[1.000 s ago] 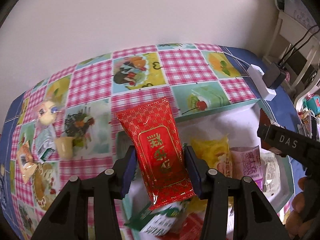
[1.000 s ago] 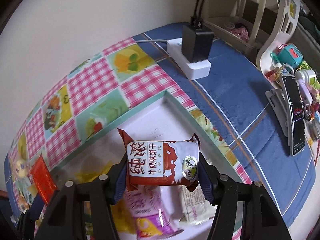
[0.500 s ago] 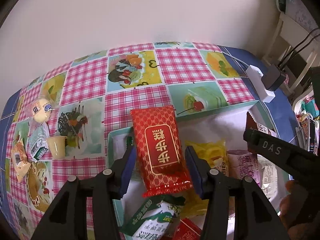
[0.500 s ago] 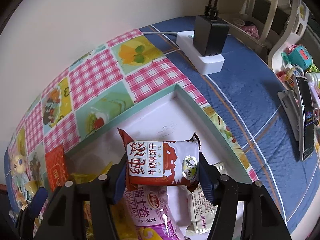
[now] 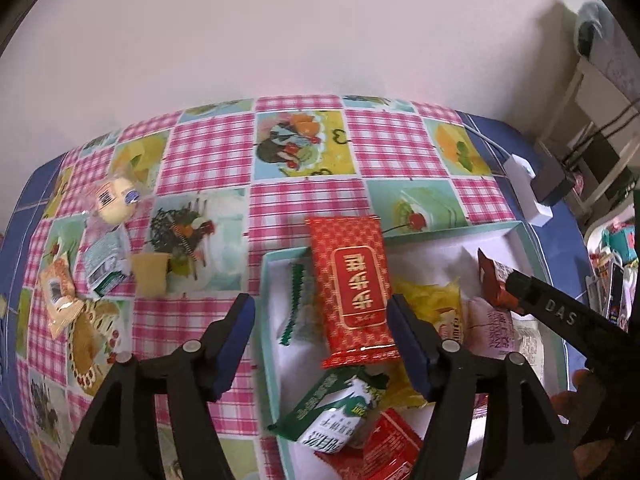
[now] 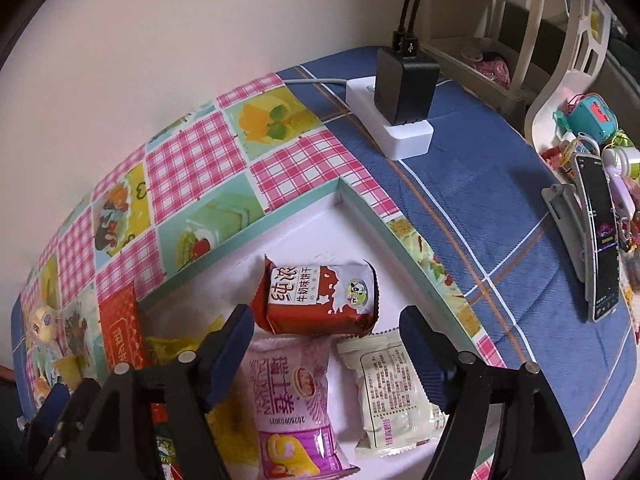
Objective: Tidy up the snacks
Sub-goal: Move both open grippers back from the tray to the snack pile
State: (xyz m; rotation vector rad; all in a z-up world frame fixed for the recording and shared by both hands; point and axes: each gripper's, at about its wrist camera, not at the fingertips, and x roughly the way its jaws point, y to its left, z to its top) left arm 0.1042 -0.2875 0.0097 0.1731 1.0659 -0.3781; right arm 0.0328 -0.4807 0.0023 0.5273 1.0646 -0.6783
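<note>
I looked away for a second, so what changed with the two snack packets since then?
Both were let go. The left gripper is opening its jaws, leaving the red packet leaning on the box rim. The right gripper is opening too; the brown biscuit packet lies inside. Other snacks stayed put.

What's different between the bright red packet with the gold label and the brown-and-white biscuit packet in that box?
The red packet is long, patterned, and leans over the box's rim; the biscuit packet is shorter, with a brown-and-white milk-splash design, and lies wholly inside. The red one sits between the left gripper's opening jaws, the biscuit packet ahead of the right gripper's, also opening. Neither is pressed by the pads.
</note>
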